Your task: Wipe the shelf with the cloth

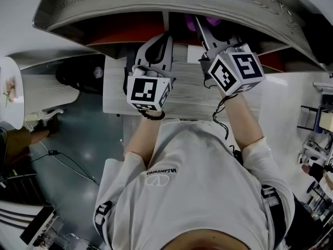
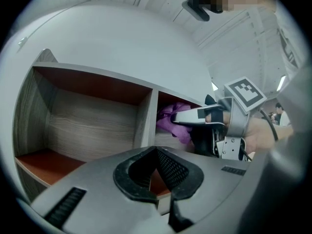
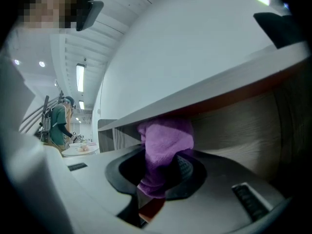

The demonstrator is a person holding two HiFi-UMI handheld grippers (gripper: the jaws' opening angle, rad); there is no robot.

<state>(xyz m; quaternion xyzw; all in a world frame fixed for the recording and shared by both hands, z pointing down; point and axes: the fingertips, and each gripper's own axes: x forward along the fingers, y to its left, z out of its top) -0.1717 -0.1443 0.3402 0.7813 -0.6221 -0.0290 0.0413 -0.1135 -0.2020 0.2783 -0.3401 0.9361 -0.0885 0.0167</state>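
The cloth sits pinched between the jaws of the right gripper. It is a purple, fluffy wad that bulges above the pads and hangs a little below them. It looks soft, light and limp, so it should fold and drag rather than slide, and it is unlikely to slip out or be harmed by a firm squeeze. A hold across a bunched middle, as here, leaves a loose pad of fabric out front to press on the wood; a hold on a thin edge would probably let it trail.

The cloth is inside the right-hand compartment of the shelf, close under the top board and just past the upright divider. Whether it touches the board below cannot be told.

The left gripper has its jaws drawn together on nothing and faces the left compartment, which has an orange floor and a grey wood-grain back. The two grippers are near each other, side by side.
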